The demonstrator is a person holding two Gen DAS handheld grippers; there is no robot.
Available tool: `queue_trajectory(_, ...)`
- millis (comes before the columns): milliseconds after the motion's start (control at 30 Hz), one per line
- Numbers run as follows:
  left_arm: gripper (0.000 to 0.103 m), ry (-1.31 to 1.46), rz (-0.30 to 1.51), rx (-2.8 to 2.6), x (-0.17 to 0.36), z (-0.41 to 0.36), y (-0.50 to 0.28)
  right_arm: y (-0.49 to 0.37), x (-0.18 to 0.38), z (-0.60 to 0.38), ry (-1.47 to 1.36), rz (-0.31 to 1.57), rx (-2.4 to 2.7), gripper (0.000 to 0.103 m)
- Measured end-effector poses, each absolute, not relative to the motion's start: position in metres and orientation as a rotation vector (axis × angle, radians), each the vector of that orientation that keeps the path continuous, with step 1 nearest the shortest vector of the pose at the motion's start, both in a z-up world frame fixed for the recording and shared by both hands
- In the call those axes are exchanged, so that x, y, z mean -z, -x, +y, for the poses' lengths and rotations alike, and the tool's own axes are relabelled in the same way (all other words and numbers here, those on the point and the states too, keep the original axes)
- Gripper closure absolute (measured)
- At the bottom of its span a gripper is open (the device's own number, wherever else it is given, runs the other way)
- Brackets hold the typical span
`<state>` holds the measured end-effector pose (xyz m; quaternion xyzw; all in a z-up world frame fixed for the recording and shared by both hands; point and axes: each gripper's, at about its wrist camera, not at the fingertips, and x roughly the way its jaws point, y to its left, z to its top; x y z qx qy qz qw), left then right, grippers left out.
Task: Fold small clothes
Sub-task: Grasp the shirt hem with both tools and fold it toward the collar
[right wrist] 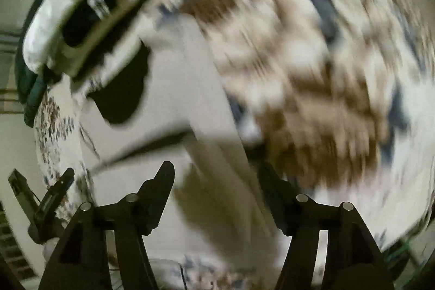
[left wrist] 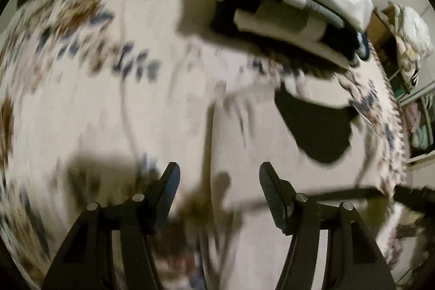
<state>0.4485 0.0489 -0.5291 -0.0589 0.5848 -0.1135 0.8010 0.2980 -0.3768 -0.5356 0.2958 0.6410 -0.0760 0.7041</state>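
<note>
A bedroom in a home is indicated: a bed (left wrist: pixel 136 89) is covered with a floral sheet, folded clothes (left wrist: pixel 293 7) are stacked on it, and shelving (left wrist: pixel 418 121) is seen beside it.

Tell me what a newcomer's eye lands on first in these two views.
First, the pile of folded clothes at the far side of the floral bedspread, with a small black garment lying flat just in front of it. Then the open left gripper and right gripper, both empty above the bedspread.
</note>
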Motion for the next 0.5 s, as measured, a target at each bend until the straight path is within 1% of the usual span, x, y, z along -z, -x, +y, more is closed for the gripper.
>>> queue_trajectory(167,0.045,0.002,1.28,0.297,0.559,0.02,-0.503,-0.391,0.548,-0.4,-0.496,1.382,0.154,0.033)
queue_trajectory(267,0.045,-0.106,1.301,0.348,0.579,-0.003,-0.526,-0.438,0.562,-0.384,-0.328,1.396,0.141,0.033)
queue_trajectory(300,0.045,-0.129,1.306,0.358,0.583,-0.008,-0.529,-0.453,0.57,-0.377,-0.256,1.416,0.128,0.031)
queue_trajectory(333,0.046,-0.15,1.304,0.378,0.587,-0.014,-0.533,-0.46,0.574,-0.374,-0.225,1.429,0.124,0.031)
queue_trajectory(367,0.05,-0.165,1.284,0.396,0.588,-0.018,-0.534,-0.471,0.583,-0.369,-0.186,1.462,0.127,0.031)
queue_trajectory(400,0.076,-0.168,1.265,0.412,0.586,-0.021,-0.534,-0.478,0.589,-0.366,-0.17,1.485,0.123,0.032)
queue_trajectory(433,0.099,-0.165,1.26,0.424,0.584,-0.022,-0.534,-0.485,0.594,-0.363,-0.151,1.499,0.127,0.045)
queue_trajectory(467,0.1,-0.159,1.259,0.43,0.582,-0.022,-0.533,-0.49,0.597,-0.361,-0.138,1.503,0.13,0.059)
queue_trajectory(500,0.1,-0.15,1.237,0.43,0.575,-0.021,-0.529,-0.494,0.597,-0.359,-0.129,1.505,0.129,0.089)
